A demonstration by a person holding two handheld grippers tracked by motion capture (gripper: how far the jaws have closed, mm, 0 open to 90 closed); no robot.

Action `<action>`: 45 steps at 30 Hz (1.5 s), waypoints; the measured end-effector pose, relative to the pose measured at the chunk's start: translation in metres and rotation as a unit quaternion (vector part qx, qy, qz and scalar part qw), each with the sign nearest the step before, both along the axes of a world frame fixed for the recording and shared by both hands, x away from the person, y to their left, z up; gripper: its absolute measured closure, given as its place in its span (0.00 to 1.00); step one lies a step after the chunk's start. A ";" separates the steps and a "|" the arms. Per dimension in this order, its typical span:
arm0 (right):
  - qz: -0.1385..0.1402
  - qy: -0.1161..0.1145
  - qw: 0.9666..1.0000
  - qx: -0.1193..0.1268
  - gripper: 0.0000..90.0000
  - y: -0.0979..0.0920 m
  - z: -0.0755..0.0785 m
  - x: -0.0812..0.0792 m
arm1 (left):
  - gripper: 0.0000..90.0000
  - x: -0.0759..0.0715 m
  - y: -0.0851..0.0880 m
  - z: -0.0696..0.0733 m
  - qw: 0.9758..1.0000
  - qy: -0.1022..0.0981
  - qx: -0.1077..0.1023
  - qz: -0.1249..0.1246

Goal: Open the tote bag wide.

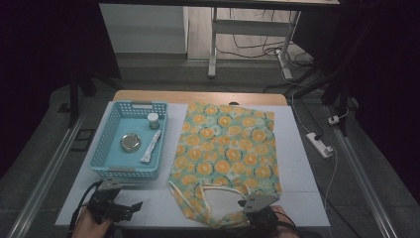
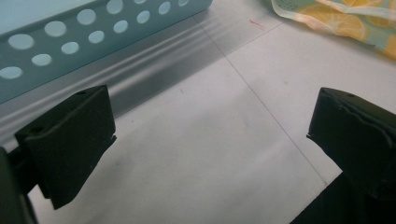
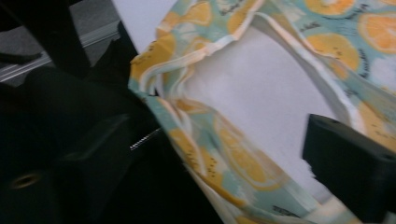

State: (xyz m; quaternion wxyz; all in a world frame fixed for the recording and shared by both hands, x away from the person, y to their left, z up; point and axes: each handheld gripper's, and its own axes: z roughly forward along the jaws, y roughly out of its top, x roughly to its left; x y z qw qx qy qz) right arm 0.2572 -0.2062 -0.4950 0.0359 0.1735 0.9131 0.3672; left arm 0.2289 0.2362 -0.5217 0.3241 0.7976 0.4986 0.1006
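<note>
- The right gripper (image 1: pixel 258 209) is seen at the near edge of the table (image 1: pixel 297 148), over the handle end of the orange-print tote bag (image 1: pixel 225 153); its jaws stand apart, not clenched, with the bag's near handle strap (image 3: pixel 219 154) lying between them and no pad pressing on it as far as can be told.
- The strap is seen to run slantwise across the gap in the right gripper view, so a closing would take it across its width; the right gripper is far the nearer of the two to the bag.
- The left gripper (image 1: pixel 119 208) is held at the near left corner, jaws released and holding nothing, bare white table between them, just short of the blue basket (image 1: pixel 106 148).
- The bag is laid flat right of the basket, long axis running from near edge to far edge, handles nearest.
- In the basket a round tin (image 1: pixel 130 142), a small jar (image 1: pixel 153 119) and a tube (image 1: pixel 151 147) are kept.
- Beyond the far edge, a dim floor with cables and a second table's legs (image 1: pixel 213 44) are seen.
</note>
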 end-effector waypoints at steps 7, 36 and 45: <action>0.033 -0.007 0.999 -0.013 0.54 0.001 0.002 -0.003 | 0.01 0.000 0.000 0.000 1.000 0.000 0.000 -0.001; 0.026 0.029 0.999 0.016 1.00 0.000 0.023 0.036 | 0.02 0.000 0.000 0.000 1.000 0.001 0.002 0.000; 0.008 0.012 1.000 0.014 1.00 0.003 0.022 0.065 | 0.02 0.000 -0.001 0.000 1.000 0.001 0.006 -0.001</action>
